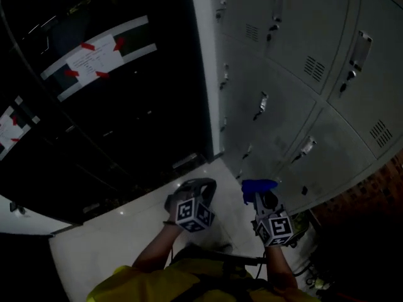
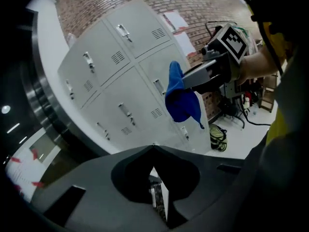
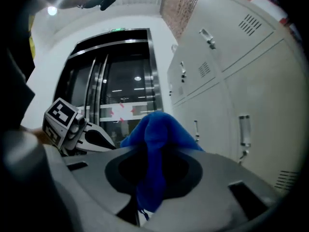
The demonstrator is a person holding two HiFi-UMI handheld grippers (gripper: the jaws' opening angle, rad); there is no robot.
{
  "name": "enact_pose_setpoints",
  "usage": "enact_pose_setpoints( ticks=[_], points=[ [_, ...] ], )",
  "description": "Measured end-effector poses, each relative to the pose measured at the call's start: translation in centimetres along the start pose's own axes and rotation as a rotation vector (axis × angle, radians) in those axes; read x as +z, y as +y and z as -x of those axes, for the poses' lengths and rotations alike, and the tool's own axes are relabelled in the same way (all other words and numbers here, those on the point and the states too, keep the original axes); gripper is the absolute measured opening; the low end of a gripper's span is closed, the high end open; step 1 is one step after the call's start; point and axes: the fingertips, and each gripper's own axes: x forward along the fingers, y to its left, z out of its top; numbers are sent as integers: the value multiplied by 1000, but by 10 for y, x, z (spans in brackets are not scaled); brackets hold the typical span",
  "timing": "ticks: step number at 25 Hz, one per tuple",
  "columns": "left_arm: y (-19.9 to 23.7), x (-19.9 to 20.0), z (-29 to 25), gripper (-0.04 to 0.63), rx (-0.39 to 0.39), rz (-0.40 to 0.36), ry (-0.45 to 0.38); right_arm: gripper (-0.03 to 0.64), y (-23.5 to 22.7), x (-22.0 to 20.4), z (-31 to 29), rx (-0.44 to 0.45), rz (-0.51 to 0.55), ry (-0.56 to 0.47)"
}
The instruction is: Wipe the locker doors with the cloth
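Observation:
Grey metal locker doors (image 1: 296, 87) with small handles and vents fill the right of the head view; they also show in the left gripper view (image 2: 120, 81) and the right gripper view (image 3: 251, 81). My right gripper (image 1: 259, 192) is shut on a bunched blue cloth (image 1: 258, 186), which hangs from the jaws (image 3: 154, 149) short of the doors, not touching them. The cloth (image 2: 181, 100) and the right gripper (image 2: 187, 81) appear from the side in the left gripper view. My left gripper (image 1: 200, 187) sits beside it to the left, shut with nothing in it (image 2: 153, 146).
Dark glass doors with a taped paper notice (image 1: 94, 55) stand left of the lockers. A brick wall (image 2: 193, 4) rises behind them. On the white floor (image 1: 126, 231), a bag (image 2: 218, 137) and cables lie near the lockers' right end.

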Motion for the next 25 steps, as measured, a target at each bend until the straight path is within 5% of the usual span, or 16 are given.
enact_pose_setpoints(
  ticks=[9, 17, 25],
  points=[
    [5, -122, 173, -2, 243, 173, 184, 71, 153, 6, -1, 261, 47, -12],
    [-82, -157, 292, -2, 251, 220, 211, 71, 237, -15, 103, 243, 19, 17],
    [-170, -122, 356, -2, 209, 204, 179, 71, 289, -35, 202, 287, 40, 67]
  ],
)
